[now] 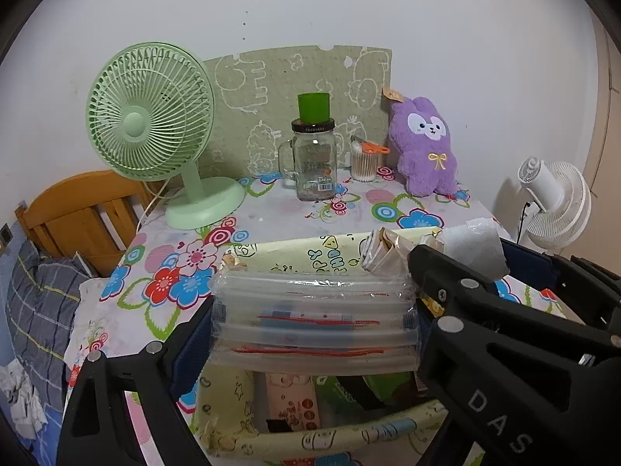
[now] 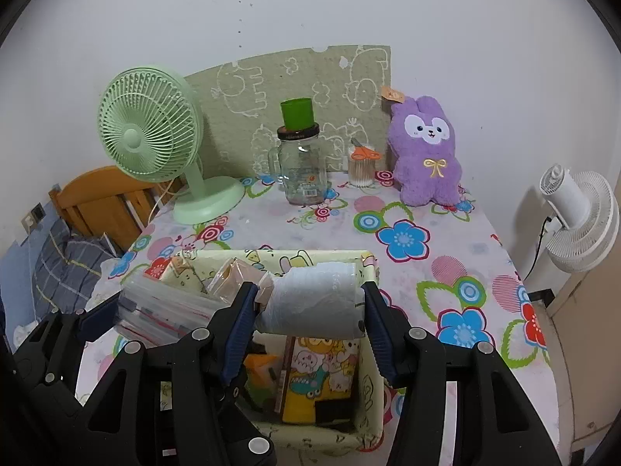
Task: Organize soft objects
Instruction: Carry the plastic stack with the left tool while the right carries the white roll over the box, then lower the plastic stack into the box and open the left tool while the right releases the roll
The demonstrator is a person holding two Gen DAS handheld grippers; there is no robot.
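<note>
While the left gripper [image 1: 314, 322] clamps the bag stack [image 1: 314, 326], the right gripper [image 2: 310, 306] grips the roll [image 2: 314, 299] crosswise directly above the box [image 2: 368, 388].

Both views are evenly lit by soft, cool indoor light, the wall [image 1: 349, 7] slightly grey. The green fan [image 1: 149, 112] throws a faint shadow to its right onto the wall. Focus is sharp throughout. Fisheye bending curves everything far from the fan, and black vignette fills the corners.
</note>
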